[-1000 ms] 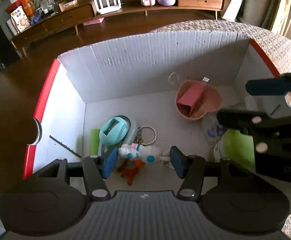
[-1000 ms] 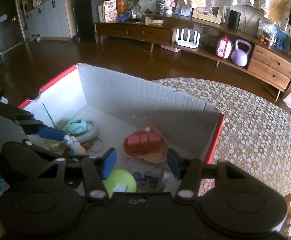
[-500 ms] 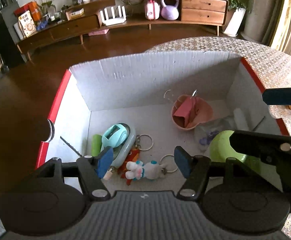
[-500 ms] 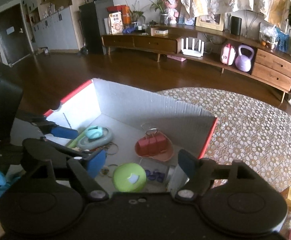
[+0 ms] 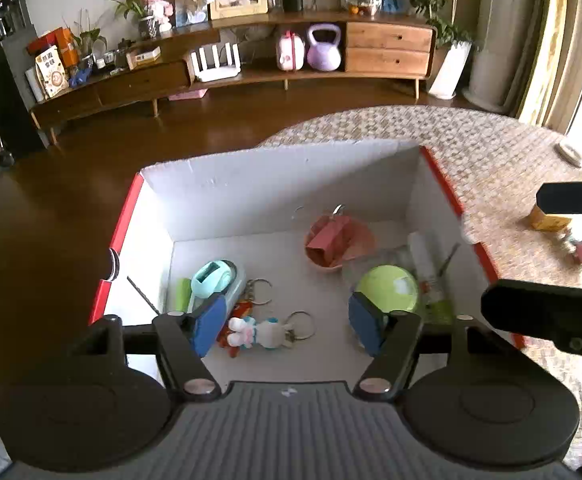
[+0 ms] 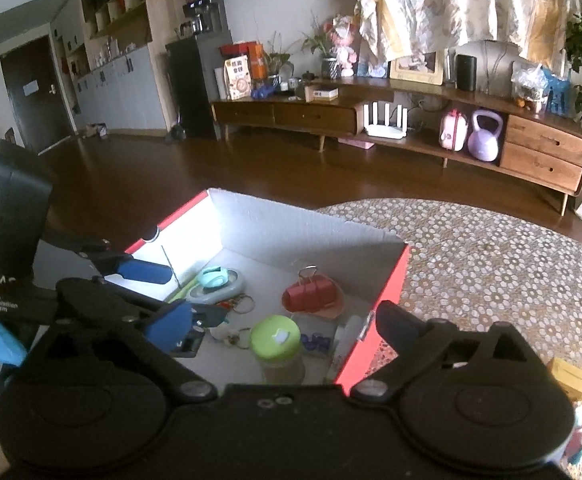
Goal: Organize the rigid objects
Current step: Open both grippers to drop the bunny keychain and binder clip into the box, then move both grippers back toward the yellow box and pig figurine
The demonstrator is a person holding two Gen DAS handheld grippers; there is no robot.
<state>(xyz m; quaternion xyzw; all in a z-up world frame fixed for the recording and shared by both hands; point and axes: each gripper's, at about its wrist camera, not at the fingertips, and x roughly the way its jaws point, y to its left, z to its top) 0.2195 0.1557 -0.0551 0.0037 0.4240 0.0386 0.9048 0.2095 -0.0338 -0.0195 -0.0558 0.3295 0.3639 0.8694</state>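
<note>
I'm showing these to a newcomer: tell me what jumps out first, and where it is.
The red-edged white box on the patterned tablecloth draws the eye. Inside it, a green-lidded jar stands near the right wall, a pink dish with a red clip sits at the back, and a bunny keychain lies at the front. Both the left gripper and right gripper hang open and empty above it.
</note>
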